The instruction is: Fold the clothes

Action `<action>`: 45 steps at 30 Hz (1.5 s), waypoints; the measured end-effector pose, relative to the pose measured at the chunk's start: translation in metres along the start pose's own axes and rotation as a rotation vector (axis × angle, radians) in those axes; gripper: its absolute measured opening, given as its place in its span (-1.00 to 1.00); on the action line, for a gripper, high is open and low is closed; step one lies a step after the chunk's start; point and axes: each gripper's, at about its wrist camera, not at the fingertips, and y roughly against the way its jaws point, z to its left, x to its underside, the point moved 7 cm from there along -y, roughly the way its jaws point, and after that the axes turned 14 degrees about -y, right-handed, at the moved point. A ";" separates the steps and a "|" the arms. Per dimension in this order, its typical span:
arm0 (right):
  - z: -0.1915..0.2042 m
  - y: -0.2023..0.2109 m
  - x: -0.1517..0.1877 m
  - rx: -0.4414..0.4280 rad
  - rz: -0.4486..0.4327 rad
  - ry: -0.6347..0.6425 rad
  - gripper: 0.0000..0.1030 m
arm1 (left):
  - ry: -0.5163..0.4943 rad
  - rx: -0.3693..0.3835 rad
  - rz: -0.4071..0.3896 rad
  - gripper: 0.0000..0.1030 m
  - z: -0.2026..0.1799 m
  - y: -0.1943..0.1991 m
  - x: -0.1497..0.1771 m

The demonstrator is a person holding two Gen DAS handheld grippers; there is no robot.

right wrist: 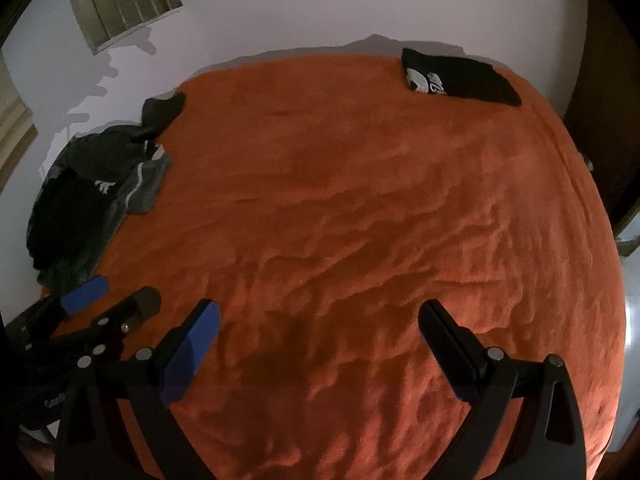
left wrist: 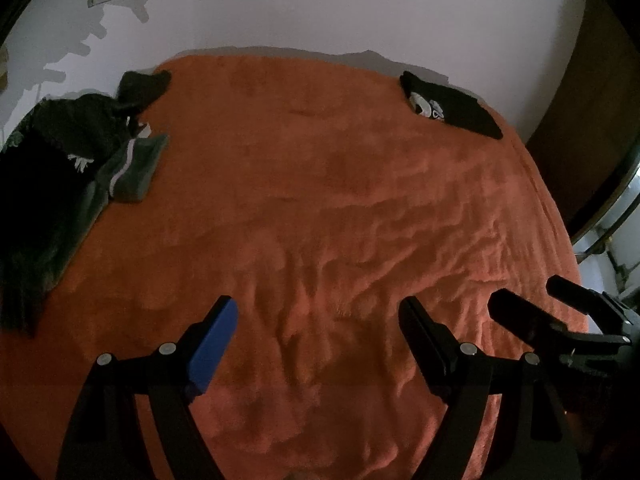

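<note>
Clothes pile (left wrist: 68, 168) lies far left and a folded black shirt (left wrist: 452, 104) far right on the orange blanket (left wrist: 320, 208) before me, nothing between, both my left gripper (left wrist: 320, 312) and right gripper (right wrist: 320, 316) spread wide and empty.

The heap of dark, crumpled unfolded clothes (left wrist: 60, 168) at the left of the orange plush bed cover (left wrist: 320, 200) runs off the left wrist view's edge, its separate garments too dim to distinguish, and the white print on the folded black garment (right wrist: 460, 76) is too small to read.
</note>
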 end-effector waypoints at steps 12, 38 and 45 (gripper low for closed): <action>0.004 0.002 -0.003 -0.028 0.000 0.014 0.94 | 0.015 0.010 0.017 0.62 0.009 0.003 -0.003; 0.003 0.007 0.000 0.006 -0.021 0.014 0.93 | 0.015 0.006 0.004 0.62 0.007 0.005 0.007; 0.005 0.007 0.001 0.016 -0.018 0.018 0.94 | 0.019 0.022 0.008 0.62 0.010 0.003 0.007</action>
